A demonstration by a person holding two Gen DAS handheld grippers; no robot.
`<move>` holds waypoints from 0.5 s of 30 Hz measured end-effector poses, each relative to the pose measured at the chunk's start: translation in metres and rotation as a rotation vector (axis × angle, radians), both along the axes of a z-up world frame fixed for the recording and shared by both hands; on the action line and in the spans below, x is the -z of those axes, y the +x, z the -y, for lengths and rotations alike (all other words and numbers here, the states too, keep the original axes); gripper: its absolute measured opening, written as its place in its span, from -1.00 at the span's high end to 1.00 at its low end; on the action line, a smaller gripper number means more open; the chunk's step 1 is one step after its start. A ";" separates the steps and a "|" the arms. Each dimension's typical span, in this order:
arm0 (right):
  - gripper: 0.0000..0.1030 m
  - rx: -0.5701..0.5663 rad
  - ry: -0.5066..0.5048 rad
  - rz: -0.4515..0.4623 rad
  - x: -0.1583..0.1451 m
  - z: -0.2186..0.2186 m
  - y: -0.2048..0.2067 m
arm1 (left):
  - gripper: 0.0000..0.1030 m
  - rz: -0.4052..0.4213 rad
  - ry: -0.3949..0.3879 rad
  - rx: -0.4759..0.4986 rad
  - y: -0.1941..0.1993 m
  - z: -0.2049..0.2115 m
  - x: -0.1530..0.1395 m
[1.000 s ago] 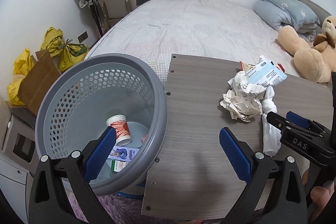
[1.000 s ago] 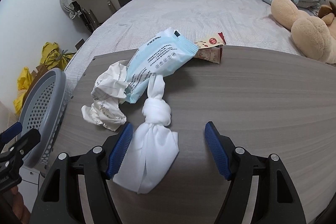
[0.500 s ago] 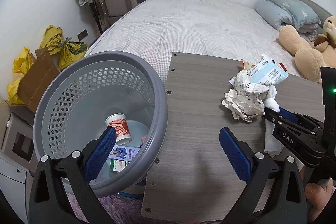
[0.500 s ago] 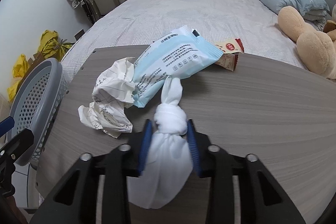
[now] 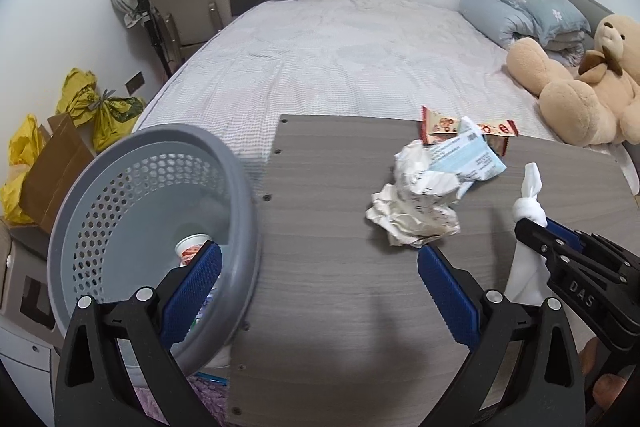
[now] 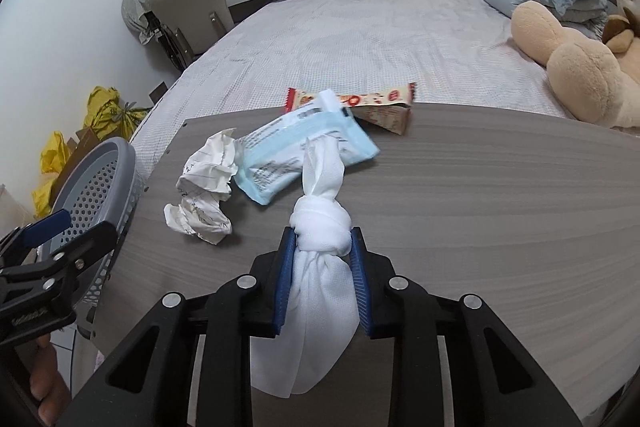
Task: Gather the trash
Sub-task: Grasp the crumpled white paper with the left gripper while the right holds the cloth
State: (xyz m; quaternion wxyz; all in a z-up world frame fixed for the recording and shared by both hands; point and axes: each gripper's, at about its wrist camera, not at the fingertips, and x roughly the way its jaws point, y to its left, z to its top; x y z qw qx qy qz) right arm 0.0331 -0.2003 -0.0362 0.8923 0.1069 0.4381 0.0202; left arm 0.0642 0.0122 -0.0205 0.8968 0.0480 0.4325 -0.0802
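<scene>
My right gripper (image 6: pixel 320 251) is shut on a knotted white cloth bundle (image 6: pixel 320 223) and holds it just above the grey wooden board (image 6: pixel 500 211); the bundle also shows in the left wrist view (image 5: pixel 528 207). Crumpled paper (image 6: pixel 204 191), a light blue packet (image 6: pixel 296 151) and a red-and-cream snack wrapper (image 6: pixel 372 103) lie on the board beyond it. My left gripper (image 5: pixel 316 291) is open and empty, over the board's left edge, next to the grey perforated trash basket (image 5: pixel 132 195), which holds a paper cup (image 5: pixel 192 245) and other trash.
A bed (image 5: pixel 340 51) lies behind the board, with a teddy bear (image 5: pixel 580 87) and a blue duvet (image 5: pixel 524 7) at the right. A chair (image 5: pixel 188 3), yellow bags (image 5: pixel 100 103) and a cardboard box (image 5: pixel 52 163) stand at the left.
My right gripper has closed on the knotted white bundle and lifted it slightly off the board. The left gripper has stayed open and shifted a little relative to the basket.
</scene>
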 end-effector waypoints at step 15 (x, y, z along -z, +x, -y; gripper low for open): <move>0.48 0.073 0.080 0.038 -0.004 0.053 -0.030 | -0.88 -0.027 0.004 0.079 0.025 0.065 0.017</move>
